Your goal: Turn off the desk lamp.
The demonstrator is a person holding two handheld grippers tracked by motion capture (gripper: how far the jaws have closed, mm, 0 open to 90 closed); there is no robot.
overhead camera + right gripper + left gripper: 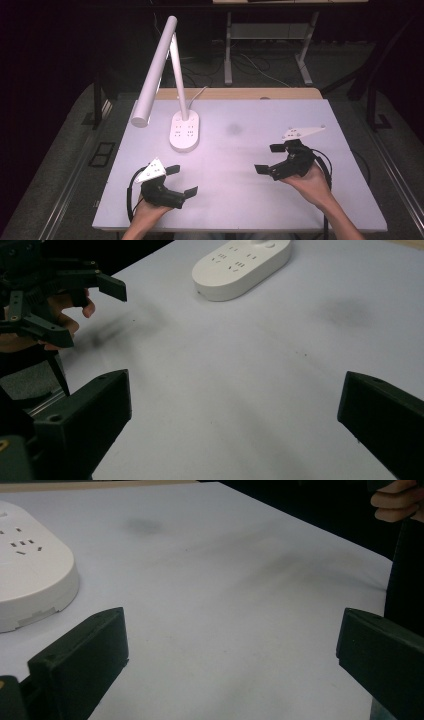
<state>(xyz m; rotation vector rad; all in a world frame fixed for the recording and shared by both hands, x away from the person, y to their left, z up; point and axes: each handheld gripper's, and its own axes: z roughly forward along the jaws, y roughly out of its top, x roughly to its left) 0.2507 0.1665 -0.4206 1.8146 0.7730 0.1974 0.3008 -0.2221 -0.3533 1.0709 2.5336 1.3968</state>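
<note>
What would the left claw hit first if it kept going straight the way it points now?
Probably nothing at first: the left claw, jaws open, looks along bare white table. The lamp base lies off to its left side, outside the line. Farther on, the right hand sits near the far edge; depth is unclear.

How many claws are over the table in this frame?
2. The left claw hovers open near the table's front edge, close to the lamp base; the right claw hovers open at the table's right.
</note>
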